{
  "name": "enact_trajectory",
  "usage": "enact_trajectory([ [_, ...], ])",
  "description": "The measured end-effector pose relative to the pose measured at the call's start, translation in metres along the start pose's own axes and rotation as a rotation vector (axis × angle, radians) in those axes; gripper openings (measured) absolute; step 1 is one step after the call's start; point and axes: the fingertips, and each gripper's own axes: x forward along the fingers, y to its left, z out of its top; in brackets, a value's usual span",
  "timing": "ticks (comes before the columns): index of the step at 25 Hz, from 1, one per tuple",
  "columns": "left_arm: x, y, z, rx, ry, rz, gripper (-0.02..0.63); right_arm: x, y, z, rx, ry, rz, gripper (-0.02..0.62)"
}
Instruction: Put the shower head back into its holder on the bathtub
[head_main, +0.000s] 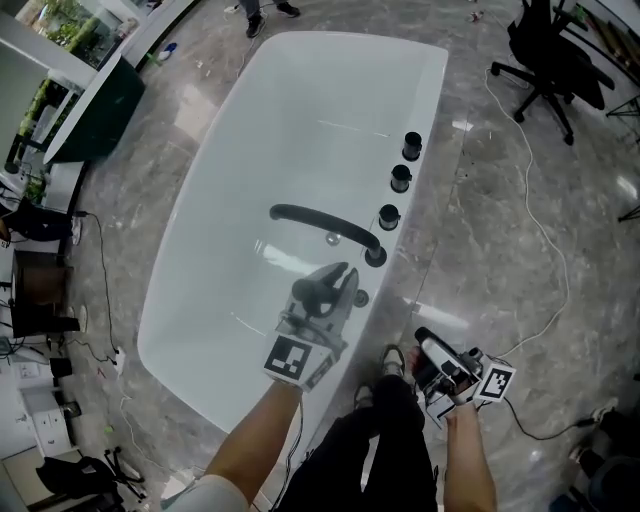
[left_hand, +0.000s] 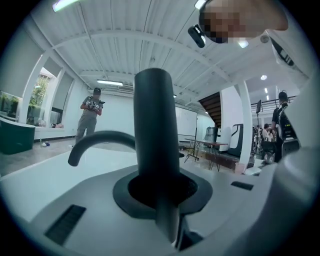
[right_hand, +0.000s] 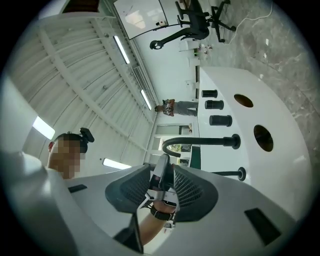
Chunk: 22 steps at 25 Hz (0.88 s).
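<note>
In the head view my left gripper (head_main: 335, 285) hangs over the near end of the white bathtub (head_main: 200, 300), shut on the dark shower head (head_main: 312, 290). In the left gripper view the shower head's handle (left_hand: 155, 130) stands upright between the jaws of the left gripper (left_hand: 159, 200). The small black holder ring (head_main: 360, 297) sits on the tub rim just right of it, near the curved black spout (head_main: 325, 225). My right gripper (head_main: 432, 355) is off the tub, above the floor. The right gripper view shows it (right_hand: 167, 182) open with nothing between its pads, facing the holder (right_hand: 241, 174).
Three black knobs (head_main: 400, 178) line the tub's right rim beyond the spout. A black office chair (head_main: 545, 60) and a white cable (head_main: 545, 250) are on the marble floor at right. A dark green cabinet (head_main: 100, 110) stands left. A person (left_hand: 90, 112) stands far off.
</note>
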Motion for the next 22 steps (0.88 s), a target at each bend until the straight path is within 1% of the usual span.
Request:
enact_trajectory([
  [4, 0.012, 0.002, -0.045, 0.001, 0.036, -0.009, 0.055, 0.007, -0.011, -0.009, -0.12, 0.025, -0.033, 0.15],
  [7, 0.018, 0.004, -0.068, 0.003, 0.046, -0.012, 0.055, 0.016, -0.02, -0.016, -0.22, 0.06, -0.069, 0.148],
  [9, 0.018, 0.006, -0.08, 0.004, 0.052, -0.001, 0.055, 0.021, -0.024, -0.017, -0.264, 0.073, -0.083, 0.141],
  [15, 0.023, 0.011, -0.105, -0.003, 0.046, 0.01, 0.055, 0.026, -0.032, -0.019, -0.313, 0.092, -0.099, 0.133],
  [22, 0.022, 0.011, -0.124, 0.012, 0.061, 0.008, 0.055, 0.023, -0.032, -0.016, -0.322, 0.073, -0.104, 0.133],
])
